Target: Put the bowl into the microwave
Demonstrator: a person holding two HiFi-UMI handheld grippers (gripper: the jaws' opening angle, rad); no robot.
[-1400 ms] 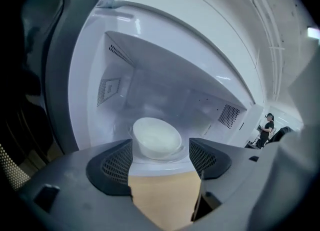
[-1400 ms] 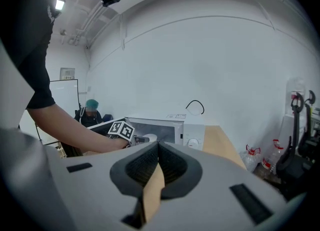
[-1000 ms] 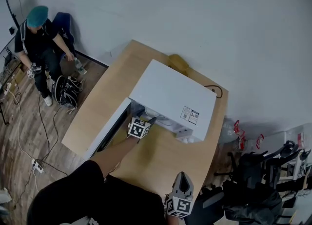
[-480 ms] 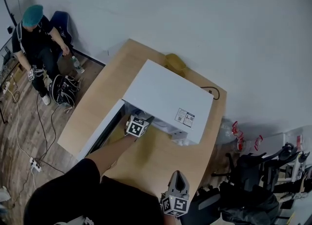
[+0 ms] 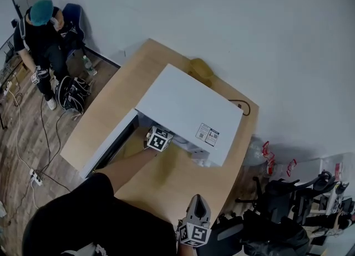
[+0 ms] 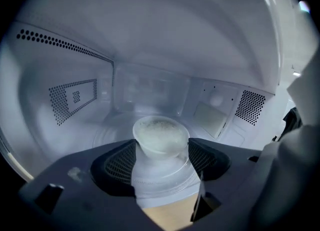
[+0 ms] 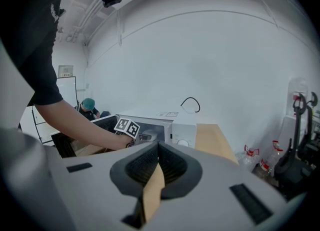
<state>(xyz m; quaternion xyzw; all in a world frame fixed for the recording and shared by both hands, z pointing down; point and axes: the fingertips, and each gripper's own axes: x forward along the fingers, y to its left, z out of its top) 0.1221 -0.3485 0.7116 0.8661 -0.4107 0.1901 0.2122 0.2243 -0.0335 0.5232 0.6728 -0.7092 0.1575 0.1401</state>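
- Left gripper reaches through the open front of the microwave; its fingers are closed on the bowl, one pad against each side of the wall, below the rim
- Bowl: small, pale, translucent, upright, with something whitish inside; it is within the cavity, roughly centred over the glass turntable
- Whether the base already bears on the glass cannot be told from this angle
- Side grip, judged: it keeps the bowl level so the contents stay put, and leaves the rim free
- The low, straight reach also keeps the gripper clear of the cavity roof and the perforated side walls
- Door stands swung out on the person's left, so the forearm has a straight path into the opening across the worktop
- Right gripper: fingers shut together with nothing between them, only a tan sliver showing below
- It is held back near the person's body, well apart from the microwave; judged parked there to stay out of the left arm's way
- Step in hand, judged: set-down, with the task nearly done; what remains is opening the left fingers and backing straight out
- Risk, judged: a pad dragging the light bowl on release, or nudging it off centre on the smooth glass
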